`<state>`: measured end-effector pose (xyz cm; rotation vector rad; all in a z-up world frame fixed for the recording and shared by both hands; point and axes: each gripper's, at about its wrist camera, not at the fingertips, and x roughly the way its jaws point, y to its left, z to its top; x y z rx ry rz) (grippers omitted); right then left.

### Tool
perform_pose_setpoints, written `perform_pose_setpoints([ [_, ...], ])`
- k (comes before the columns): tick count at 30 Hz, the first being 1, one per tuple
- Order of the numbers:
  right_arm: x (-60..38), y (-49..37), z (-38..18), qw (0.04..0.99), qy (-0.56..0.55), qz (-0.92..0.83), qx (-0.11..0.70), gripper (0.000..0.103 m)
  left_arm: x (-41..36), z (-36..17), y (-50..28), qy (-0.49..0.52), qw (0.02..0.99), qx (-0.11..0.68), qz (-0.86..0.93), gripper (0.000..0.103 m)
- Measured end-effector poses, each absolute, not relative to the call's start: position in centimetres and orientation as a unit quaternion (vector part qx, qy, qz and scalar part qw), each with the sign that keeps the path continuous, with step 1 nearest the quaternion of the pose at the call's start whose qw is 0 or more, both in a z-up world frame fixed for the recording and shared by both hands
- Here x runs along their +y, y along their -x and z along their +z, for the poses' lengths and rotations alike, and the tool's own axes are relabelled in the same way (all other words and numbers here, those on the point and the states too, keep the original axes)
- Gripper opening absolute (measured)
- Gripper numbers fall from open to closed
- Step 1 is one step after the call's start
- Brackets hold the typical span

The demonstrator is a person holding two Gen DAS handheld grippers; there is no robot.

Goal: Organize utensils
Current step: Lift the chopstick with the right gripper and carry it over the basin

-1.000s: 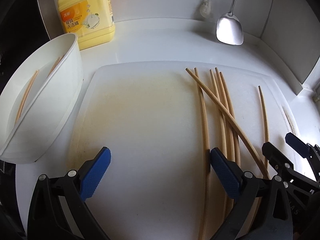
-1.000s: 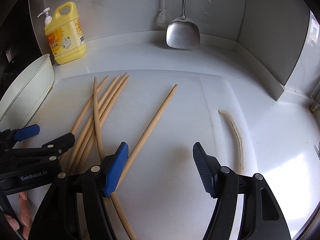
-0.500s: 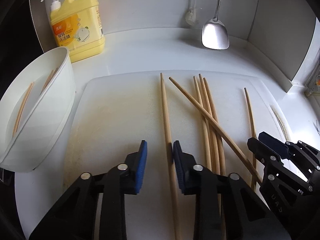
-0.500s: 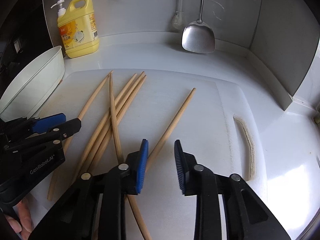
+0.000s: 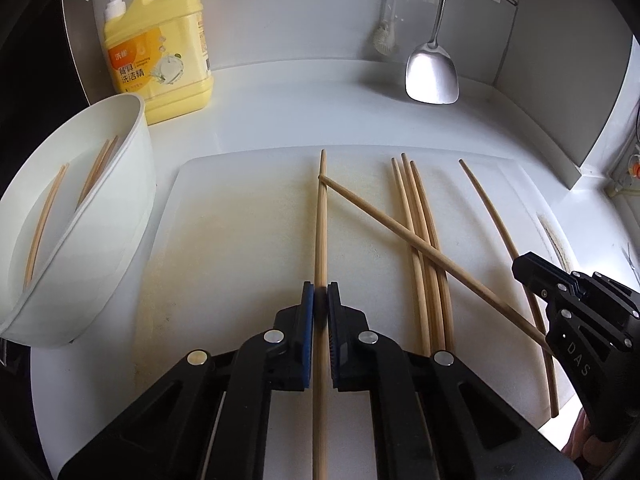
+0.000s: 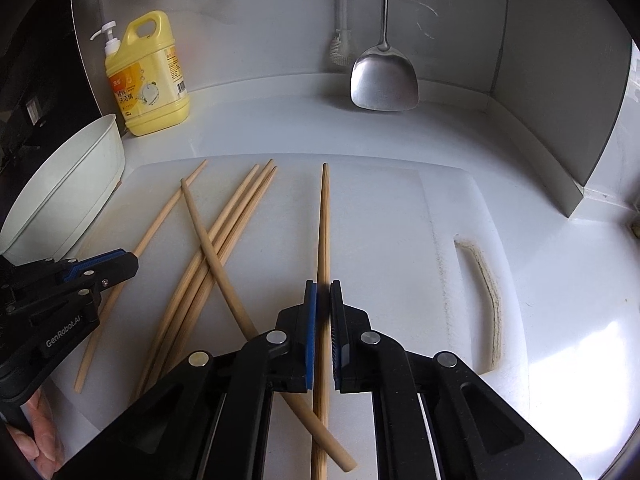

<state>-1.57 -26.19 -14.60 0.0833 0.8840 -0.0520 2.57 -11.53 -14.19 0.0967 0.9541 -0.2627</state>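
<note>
Closed since 1 second ago: both pairs of fingers, wide apart then, now pinched on 1 chopstick each. Left gripper [image 5: 321, 300] angled steeply down over the cutting board [image 5: 240, 240], blue pads clamped on the left chopstick [image 5: 321, 232], which runs straight away from the camera. Right gripper [image 6: 323, 300] at much the same downward tilt, pads tight on the right chopstick [image 6: 323, 220], likewise pointing straight ahead. Seen from the right wrist view, left gripper low at the left edge, a person's fingertips [image 6: 38, 436] showing beneath it.

Counted on the board: 6 chopsticks in all. 2 of them gripped; 3 lying side by side as a bundle [image 5: 420, 240]; 1 crossing chopstick [image 5: 400, 236] slanted over that bundle, its far tip touching the left chopstick. Whether either gripped stick is clear of the board, cannot tell.

In the white bowl [image 5: 132, 184] at the left of the board: 2 more chopsticks [image 5: 44, 216]. On the table [image 5: 300, 112] behind: 1 yellow soap bottle [image 5: 160, 52]. Against the back wall: 1 metal spatula [image 5: 432, 76] and 1 brush [image 5: 386, 40].
</note>
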Motion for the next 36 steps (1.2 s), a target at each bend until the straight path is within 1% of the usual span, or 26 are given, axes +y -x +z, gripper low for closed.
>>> perform_pose_setpoints([
  [10, -29.3, 0.3, -14.0, 0.902, -0.045, -0.054, 0.425, 0.006, -11.0, -13.8, -3.7, -0.044, 0.877, 0.464, -0.115, 0.007],
  [21, -32.0, 0.6, -12.7, 0.905, -0.052, -0.078, 0.414, 0.006, -9.5, -12.1, -5.0, -0.040, 0.886, 0.456, -0.082, 0.007],
  [28, -31.0, 1.2, -9.8, 0.914, -0.043, -0.051, 0.401, 0.006, -9.1, -9.2, -4.1, -0.032, 0.890, 0.448, -0.086, 0.007],
  [36, -27.5, 0.9, -4.3, 0.930, -0.044, 0.019, 0.365, 0.006, -6.7, -4.4, -2.3, -0.011, 0.895, 0.441, -0.068, 0.007],
])
